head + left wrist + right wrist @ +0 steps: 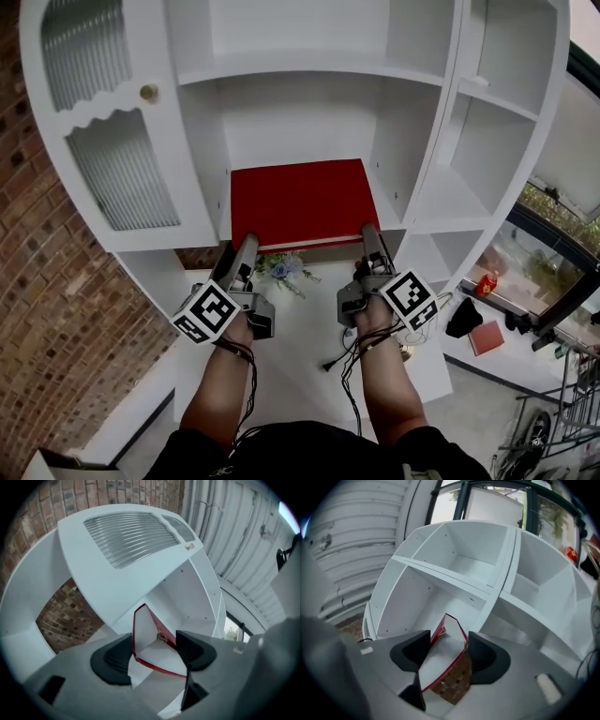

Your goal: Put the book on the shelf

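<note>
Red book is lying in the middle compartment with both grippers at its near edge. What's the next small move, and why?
Probably draw both grippers straight back and level. The red book lies flat inside the white shelf, and the left gripper and right gripper look open, with its near edge loose between their pads. Backing out level should avoid dragging it.

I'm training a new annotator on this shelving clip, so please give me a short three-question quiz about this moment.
1. True or false: the book is blue.
2. In the head view, what shows below the book, between the left gripper and the right gripper? A) a mug B) flowers C) a ball
3. What stands between the jaws of both grippers?
Key: 1 false, it is red. 2 B. 3 the book, one near corner in each.
</note>
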